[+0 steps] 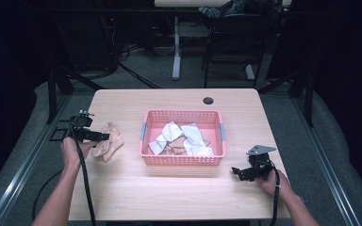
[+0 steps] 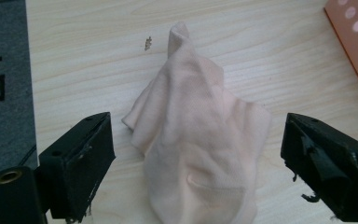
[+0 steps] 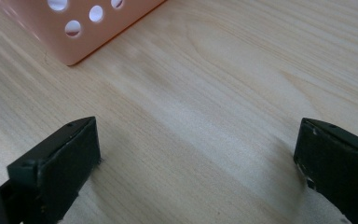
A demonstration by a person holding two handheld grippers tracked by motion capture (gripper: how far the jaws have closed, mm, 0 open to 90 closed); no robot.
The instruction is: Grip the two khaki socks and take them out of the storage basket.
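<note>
**Left jaws straddle a loose cloth beside the basket**

The table [image 1: 122, 197] carries everything, and the pink basket [image 1: 183, 159] sits at its middle, already holding a jumble of white and peach cloths [image 1: 181, 139]. In the left gripper view a corner of that basket stands off beyond the right-hand jaw; in the right gripper view another corner lies ahead of the left-hand jaw, well clear of it.

The peach cloth [image 2: 200, 140] lies crumpled on the wood directly between the jaws of the left gripper [image 2: 196, 168], its bunched peak pointing away ahead of them. Those jaws are spread wide, one on each side of the heap, touching neither edge. That stance reads as a set-up for a pinch: the cloth is centred so that closing would gather its thickest fold. From above, the left gripper [image 1: 90, 135] hangs just over the cloth's near edge, left of the basket.

The right gripper [image 1: 245, 173] has its jaws spread too, with bare tabletop between them. It seems parked near the basket's front right corner, out of the way while the other hand works.

A small dark speck [image 2: 148, 43] lies on the wood beyond the cloth, ahead of the left-hand jaw.
</note>
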